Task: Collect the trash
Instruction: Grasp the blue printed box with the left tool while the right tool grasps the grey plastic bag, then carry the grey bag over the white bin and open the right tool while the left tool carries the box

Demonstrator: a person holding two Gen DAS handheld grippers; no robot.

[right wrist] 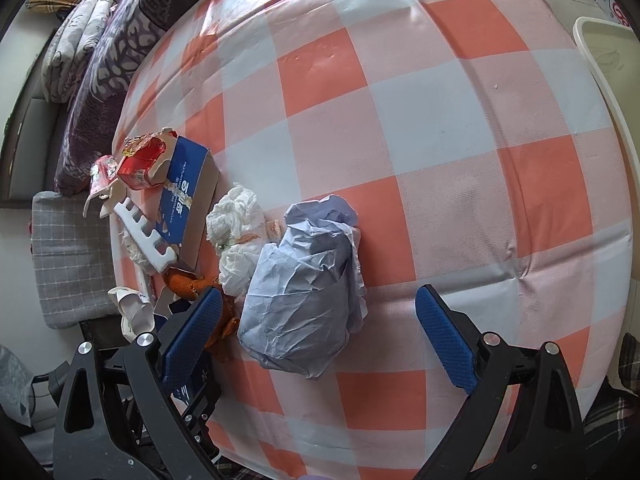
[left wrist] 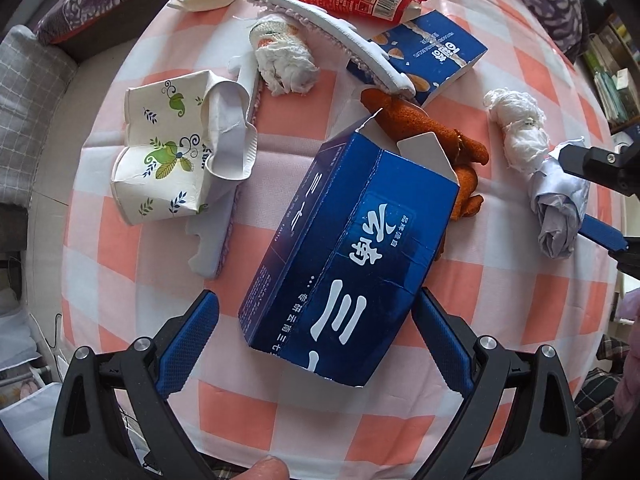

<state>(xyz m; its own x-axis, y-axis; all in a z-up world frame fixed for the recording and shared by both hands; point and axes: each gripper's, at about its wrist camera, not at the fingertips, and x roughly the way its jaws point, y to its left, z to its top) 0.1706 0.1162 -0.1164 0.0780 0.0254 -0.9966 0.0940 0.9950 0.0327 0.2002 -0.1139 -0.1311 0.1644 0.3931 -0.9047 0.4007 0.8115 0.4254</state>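
Checked in salmon, pink and white, the cloth on the counter (left wrist: 360,420) is seen carrying all the litter, which is gathered toward one edge while the rest of the surface is left bare. A pale bin rim (right wrist: 600,52) is glimpsed past the far corner in the right wrist view.

Largest among the trash is the dark blue carton (left wrist: 348,256), lying on its side with an end flap open; it is straddled by the left tongs (left wrist: 316,344), whose pads stand apart on either side of its near end and are not seen pressing on it. Next in size is the crushed paper cup (left wrist: 168,160) with leaf prints, near the counter's edge and well apart from the tongs. The crumpled grey-blue paper wad (right wrist: 308,292) is framed by the right tongs (right wrist: 320,336), which are held apart, with clear gaps at both pads. Just beside that wad a white tissue ball (right wrist: 236,232) is seen.

The step in hand is judged to be the approach to a double pick-up. Next, each pair of tongs would need to be lowered a little further and closed: squarely across the carton's width, and around the wad's middle without catching the tissue.
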